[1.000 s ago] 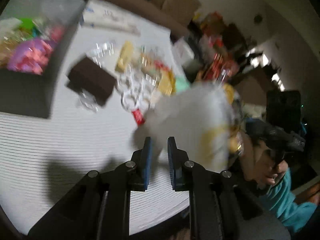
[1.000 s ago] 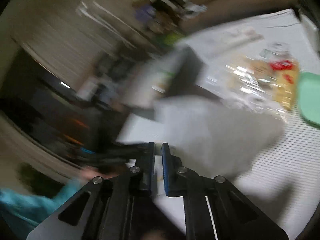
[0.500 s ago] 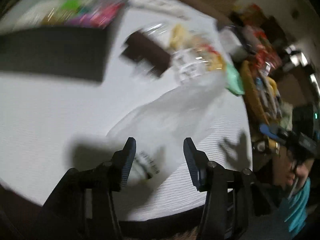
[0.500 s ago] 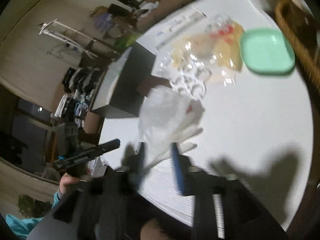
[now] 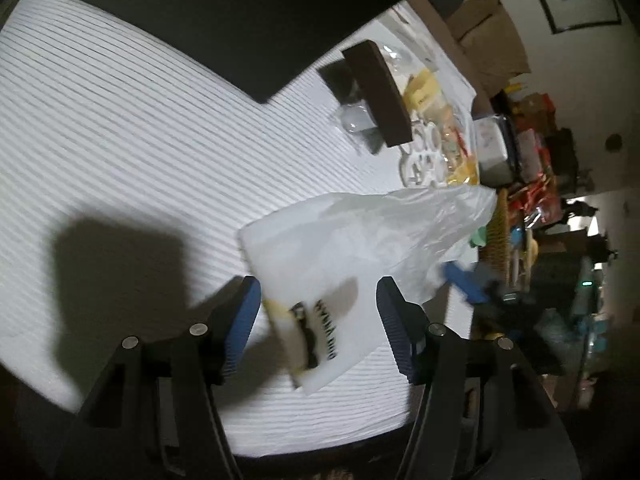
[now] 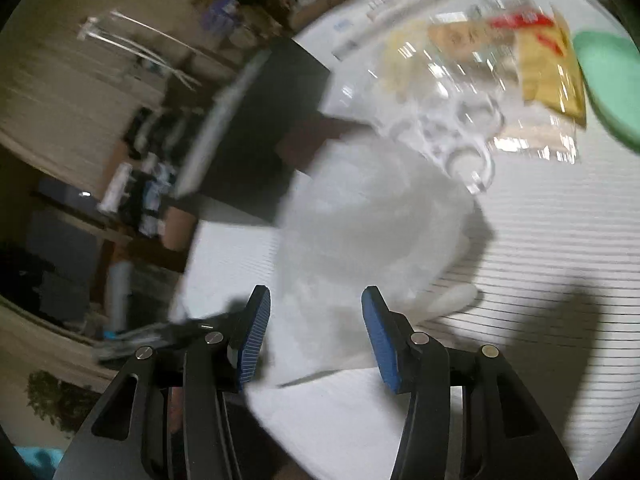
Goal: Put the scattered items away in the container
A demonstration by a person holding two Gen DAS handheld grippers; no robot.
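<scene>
We cannot read the blurred print on the white plastic bag [image 5: 360,240]; the black container [image 5: 224,12] is cut off at the top edge, and the clear packets [image 6: 472,92] are smeared by motion

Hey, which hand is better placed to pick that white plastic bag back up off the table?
Probably left. The left gripper has just opened, and its jaws straddle the white plastic bag's flat printed corner in sharp view. The right gripper, also just opened, faces the bag's puffy, blurred bulk, a less certain pinch.
</scene>
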